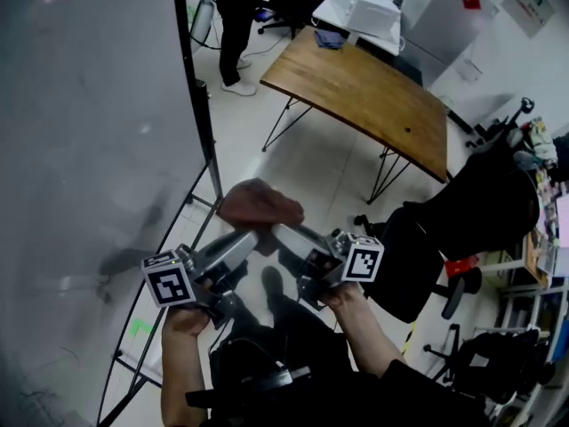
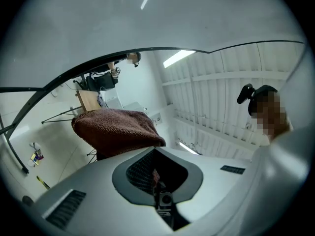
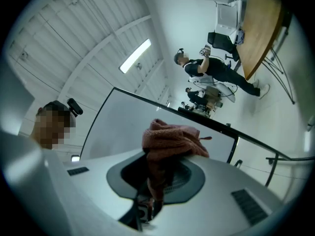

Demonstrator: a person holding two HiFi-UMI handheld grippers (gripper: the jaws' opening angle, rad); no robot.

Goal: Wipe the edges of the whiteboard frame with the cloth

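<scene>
The reddish-brown cloth [image 1: 260, 205] is bunched at the meeting tips of both grippers, just right of the whiteboard's black frame edge [image 1: 200, 105]. My right gripper [image 1: 277, 229] is shut on the cloth [image 3: 170, 136], which hangs down between its jaws, with the frame [image 3: 206, 117] just behind it. My left gripper [image 1: 252, 236] looks shut; the cloth [image 2: 115, 129] lies over its tip, and I cannot tell whether it is pinched there. The grey board surface [image 1: 89, 132] fills the left of the head view, and the frame [image 2: 147, 49] arcs above the cloth.
The board's black stand legs [image 1: 169, 238] run down below the frame. A wooden table [image 1: 364, 92] on thin legs stands behind, with a white machine [image 1: 360, 7] on it. A person [image 1: 240, 16] stands at the back. A black office chair [image 1: 471, 212] is close on the right.
</scene>
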